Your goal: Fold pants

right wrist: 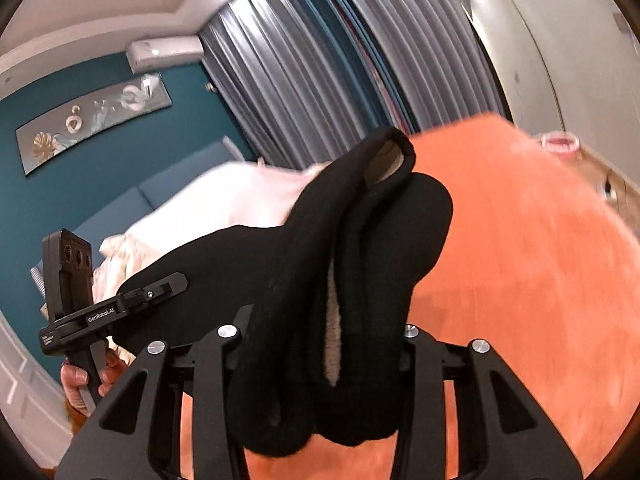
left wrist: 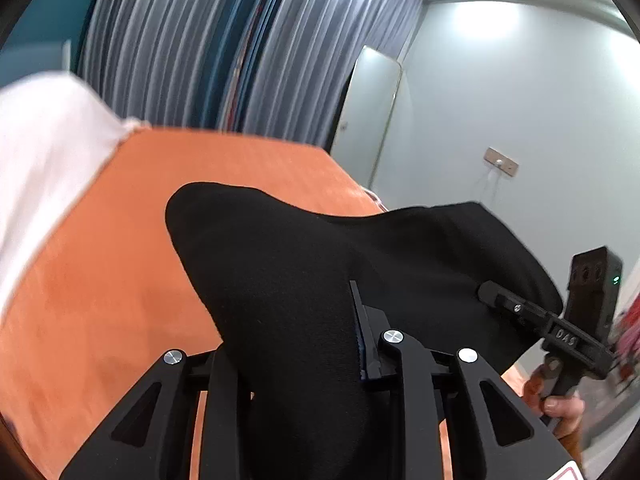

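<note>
The black pants (left wrist: 280, 264) hang in the air above the orange bed cover (left wrist: 120, 260), stretched between both grippers. My left gripper (left wrist: 304, 344) is shut on a thick bunch of the fabric; only its right finger (left wrist: 366, 336) shows. My right gripper (left wrist: 500, 300) appears at the right of the left wrist view, shut on the pants' other edge. In the right wrist view the pants (right wrist: 360, 260) drape over my right gripper (right wrist: 320, 344) in folds, showing a pale lining. My left gripper (right wrist: 160, 290) clamps the cloth at the left.
A white pillow or duvet (left wrist: 44, 168) lies at the head of the bed. Grey curtains (left wrist: 180, 40) hang behind it, with a teal wall (right wrist: 100, 152) and framed picture. A white door (left wrist: 368, 120) stands in the right wall. A pink basket (right wrist: 560, 144) sits on the floor.
</note>
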{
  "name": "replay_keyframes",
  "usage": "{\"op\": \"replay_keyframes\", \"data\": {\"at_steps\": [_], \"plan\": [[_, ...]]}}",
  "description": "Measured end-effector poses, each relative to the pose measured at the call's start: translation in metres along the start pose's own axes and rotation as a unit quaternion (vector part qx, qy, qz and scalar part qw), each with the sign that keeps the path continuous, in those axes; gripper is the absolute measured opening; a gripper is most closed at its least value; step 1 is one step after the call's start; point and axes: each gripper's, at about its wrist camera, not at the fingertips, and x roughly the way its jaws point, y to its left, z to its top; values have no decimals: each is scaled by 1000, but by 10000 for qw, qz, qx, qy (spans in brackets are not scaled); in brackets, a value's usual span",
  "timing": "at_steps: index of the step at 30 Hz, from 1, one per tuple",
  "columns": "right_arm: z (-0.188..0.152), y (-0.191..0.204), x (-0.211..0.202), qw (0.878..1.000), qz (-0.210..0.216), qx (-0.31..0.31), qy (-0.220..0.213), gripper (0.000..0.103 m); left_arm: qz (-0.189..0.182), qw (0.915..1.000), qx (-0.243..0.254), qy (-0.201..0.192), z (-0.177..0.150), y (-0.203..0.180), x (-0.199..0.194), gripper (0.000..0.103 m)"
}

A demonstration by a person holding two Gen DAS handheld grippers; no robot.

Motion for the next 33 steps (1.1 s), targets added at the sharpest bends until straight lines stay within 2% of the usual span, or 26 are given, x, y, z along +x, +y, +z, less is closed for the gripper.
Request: {"op": "replay_keyframes", "data": {"at_steps": [4,6,9,12,13,14,15,16,17,18,19,20,21,25,26,28,29,33], "plan": [[29,-36,60,9997,-23,198,-108,37,307,9993,211,-67,36,23,62,24],[32,-67,106,9992,-47,393,-68,37,406,9989,249,30,44,45,113,24],[18,-111,175,9974,-156,698,128,37,416,9988,118,225,35,88,192,24],[-18,-166,244,9924,-424,1020,551,38,431,9966,-95,693,2,129,267,24],[-30,-178,260,9899,-516,1109,719,40,495,9926,-241,1085,-20,148,302,26],[-50,-198,280,9844,-724,1247,1012,49,642,9889,-342,1298,-39,159,319,41],[-65,-212,288,9804,-726,1442,1128,52,679,9882,-457,1297,-54,170,328,53],[-67,-222,285,9780,-480,1736,1050,55,629,9905,-639,1040,-65,180,325,73],[-57,-224,278,9758,-352,1852,1106,70,566,9894,-1044,839,-68,195,315,84],[-51,-223,273,9756,-494,1806,1147,81,489,9849,-1477,753,-66,208,304,84],[-46,-222,263,9767,-815,1676,1064,90,477,9821,-1690,689,-65,215,294,84],[-44,-221,244,9783,-1157,1518,811,90,559,9799,-1835,553,-65,222,275,84],[-44,-221,229,9783,-1290,1489,651,90,694,9797,-1826,454,-63,224,256,84],[-50,-207,153,9760,-1483,1563,307,90,1295,9825,-1320,240,-69,205,171,84],[-53,-196,130,9764,-1603,1419,280,91,1570,9821,-1018,237,-72,191,143,84],[-59,-169,90,9763,-1882,1042,243,95,1831,9816,-489,215,-79,161,102,89],[-65,-158,74,9763,-1954,905,228,98,1870,9816,-327,212,-84,148,87,90],[-85,-112,13,9777,-2028,492,232,98,1949,9799,262,327,-111,90,36,90]]}}
